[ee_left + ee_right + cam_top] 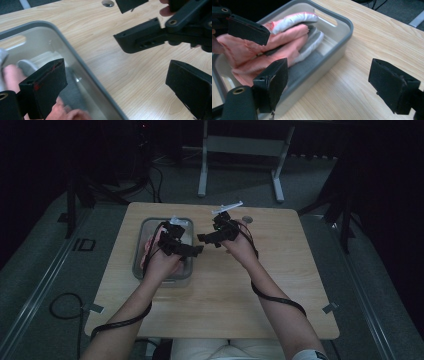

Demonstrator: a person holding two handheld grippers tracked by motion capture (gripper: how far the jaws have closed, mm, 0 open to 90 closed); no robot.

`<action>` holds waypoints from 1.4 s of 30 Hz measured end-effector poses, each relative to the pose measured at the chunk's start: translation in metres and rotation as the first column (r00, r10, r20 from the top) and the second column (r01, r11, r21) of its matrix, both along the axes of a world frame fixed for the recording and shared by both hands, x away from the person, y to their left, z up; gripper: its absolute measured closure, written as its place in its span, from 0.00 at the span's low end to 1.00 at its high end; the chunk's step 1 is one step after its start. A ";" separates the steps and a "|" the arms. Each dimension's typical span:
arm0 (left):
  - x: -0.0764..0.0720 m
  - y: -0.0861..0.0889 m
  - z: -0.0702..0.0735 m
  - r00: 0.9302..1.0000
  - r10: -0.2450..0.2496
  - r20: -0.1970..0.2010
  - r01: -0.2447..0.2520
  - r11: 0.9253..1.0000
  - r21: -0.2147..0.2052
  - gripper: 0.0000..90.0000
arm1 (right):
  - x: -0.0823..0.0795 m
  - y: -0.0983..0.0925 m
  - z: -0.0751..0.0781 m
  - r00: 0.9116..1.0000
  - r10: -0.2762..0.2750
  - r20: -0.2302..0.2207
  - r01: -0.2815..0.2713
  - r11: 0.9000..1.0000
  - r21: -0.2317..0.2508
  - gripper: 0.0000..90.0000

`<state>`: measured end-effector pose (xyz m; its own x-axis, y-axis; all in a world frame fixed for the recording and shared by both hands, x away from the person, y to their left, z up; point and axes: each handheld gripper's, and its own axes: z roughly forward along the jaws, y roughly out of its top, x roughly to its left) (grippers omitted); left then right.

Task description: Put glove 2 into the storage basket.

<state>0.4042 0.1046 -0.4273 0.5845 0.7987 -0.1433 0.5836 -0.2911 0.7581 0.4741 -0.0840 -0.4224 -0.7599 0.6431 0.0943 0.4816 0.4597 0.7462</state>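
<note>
A grey plastic bin stands on the left half of the wooden table. In it lies pink, white and grey padded fabric. My left gripper hovers over the bin's right rim, open, with nothing between its pads. In the left gripper view the bin's rim runs between those jaws. My right gripper is just right of the bin and points towards it, tip to tip with the left one. It is open and empty, with its pads spread over bare wood beside the bin's wall.
A small round grey disc sits near the table's far edge. Behind the table stands a light metal desk frame on the carpet. Dark stands flank the table on both sides. Cables trail from both grippers over the near table edge.
</note>
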 end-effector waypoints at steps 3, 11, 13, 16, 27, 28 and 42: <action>-0.002 -0.009 -0.003 1.000 -0.020 0.012 0.020 1.000 -0.006 0.03 | -0.001 -0.008 -0.004 1.000 -0.004 0.011 0.004 1.000 -0.005 0.17; -0.009 -0.029 -0.013 0.997 -0.074 0.026 0.074 0.997 -0.032 0.03 | -0.005 -0.025 -0.016 1.000 -0.007 0.026 0.008 1.000 -0.024 0.16; -0.013 -0.040 -0.016 0.994 -0.096 0.045 0.097 0.995 -0.007 0.03 | -0.010 -0.036 -0.023 0.999 -0.002 0.034 0.004 0.999 -0.038 0.16; -0.017 -0.049 -0.019 0.991 -0.123 0.047 0.124 0.992 -0.018 0.03 | -0.014 -0.045 -0.030 0.999 0.001 0.035 0.001 0.999 -0.041 0.16; -0.036 -0.078 -0.040 0.973 -0.225 0.057 0.225 0.974 -0.009 0.03 | -0.033 -0.074 -0.064 0.997 0.035 0.062 -0.032 0.998 -0.054 0.15; -0.036 -0.078 -0.040 0.973 -0.225 0.057 0.225 0.974 -0.009 0.03 | -0.033 -0.074 -0.064 0.997 0.035 0.062 -0.032 0.998 -0.054 0.15; -0.056 -0.099 -0.072 0.948 -0.319 0.019 0.319 0.948 0.006 0.03 | -0.059 -0.095 -0.103 0.996 0.053 0.065 -0.049 0.997 -0.061 0.15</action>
